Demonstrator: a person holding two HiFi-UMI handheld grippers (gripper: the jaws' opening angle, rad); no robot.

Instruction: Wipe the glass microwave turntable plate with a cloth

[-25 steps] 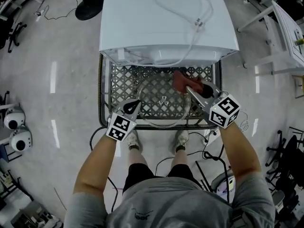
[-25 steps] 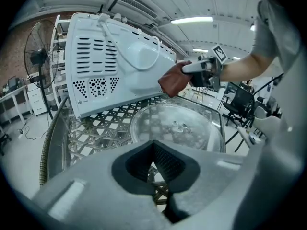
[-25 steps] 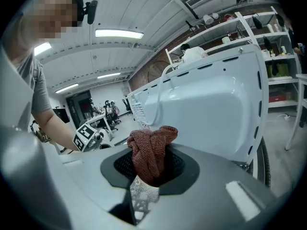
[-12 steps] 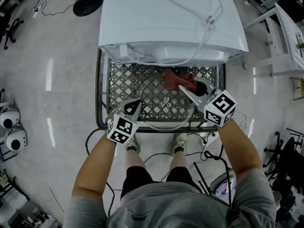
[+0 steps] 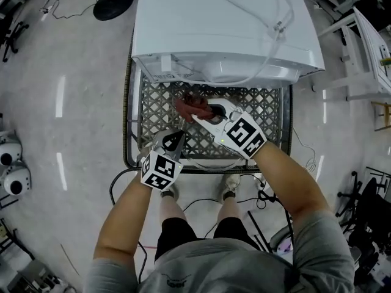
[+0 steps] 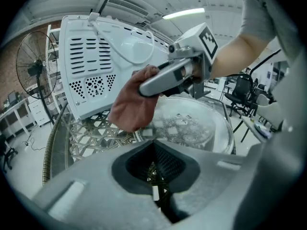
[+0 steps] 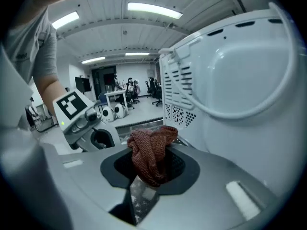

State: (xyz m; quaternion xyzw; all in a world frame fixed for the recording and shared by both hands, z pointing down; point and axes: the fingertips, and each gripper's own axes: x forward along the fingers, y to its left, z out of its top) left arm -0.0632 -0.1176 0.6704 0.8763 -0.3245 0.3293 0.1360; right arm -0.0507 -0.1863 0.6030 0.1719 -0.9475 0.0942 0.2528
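Right gripper (image 5: 206, 111) is clamped tight on a bunched, rust-red knit cloth (image 5: 190, 105) and holds it at the far-left rim of the round, clear glass turntable plate (image 5: 206, 146). The plate lies flat on the lattice tabletop (image 5: 156, 110) in front of the white microwave (image 5: 226, 29). Left gripper (image 5: 173, 140) pinches the plate's near-left rim, so the rest of the glass spreads from the cloth toward the tabletop's near-right corner.

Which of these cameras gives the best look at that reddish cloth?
The right gripper view: the cloth fills its middle, bunched and pinched in the right hand-held gripper. The left gripper view shows it from the side, over the glass plate. The head view shows only a small reddish patch.
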